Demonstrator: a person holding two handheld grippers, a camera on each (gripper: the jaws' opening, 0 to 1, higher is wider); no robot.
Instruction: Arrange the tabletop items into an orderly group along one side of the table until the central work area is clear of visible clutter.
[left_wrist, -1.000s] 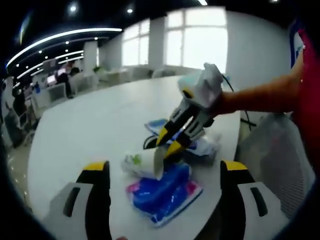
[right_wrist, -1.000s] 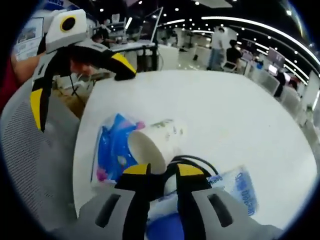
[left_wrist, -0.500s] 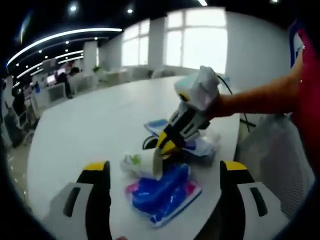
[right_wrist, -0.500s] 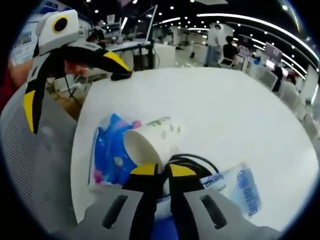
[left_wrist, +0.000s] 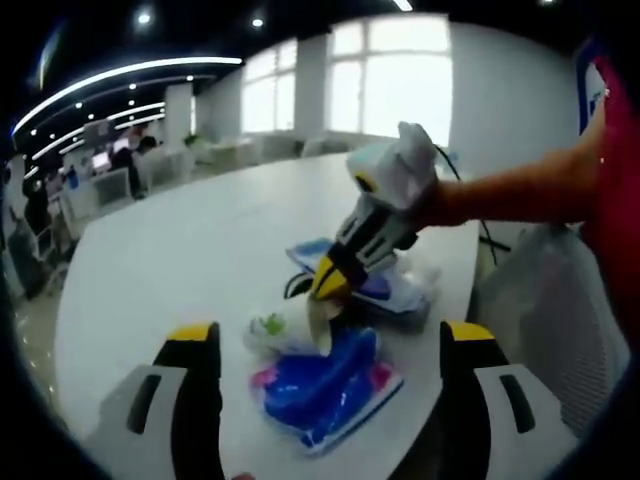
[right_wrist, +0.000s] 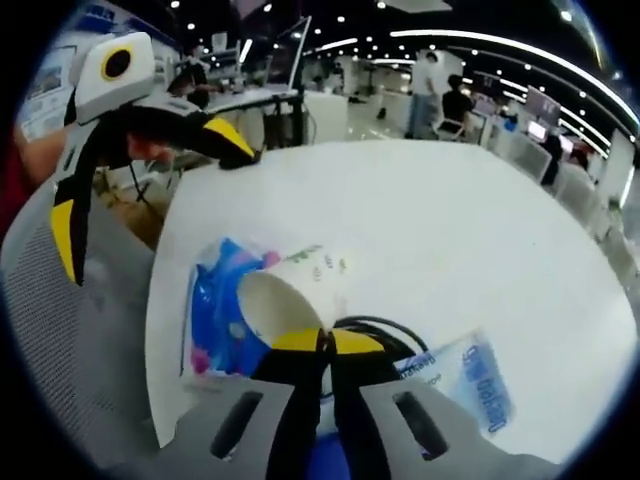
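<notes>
Across the centre of both views we see the white tabletop (right_wrist: 450, 240). Lower centre of the left gripper view holds a blue packet (left_wrist: 325, 385), with a second printed packet (right_wrist: 470, 385) at lower right of the right gripper view. A paper cup (right_wrist: 290, 290) lies tipped on the blue packet. The right gripper (right_wrist: 322, 342) has its jaws pinching the cup rim. The left gripper (left_wrist: 330, 340) has its jaws spread wide.

Left gripper view looking from the table (left_wrist: 180, 250) edge across it toward windows, right gripper view close above the same edge facing the office, both sharing the paper cup (right_wrist: 285, 295) and blue packet (left_wrist: 325, 385).
</notes>
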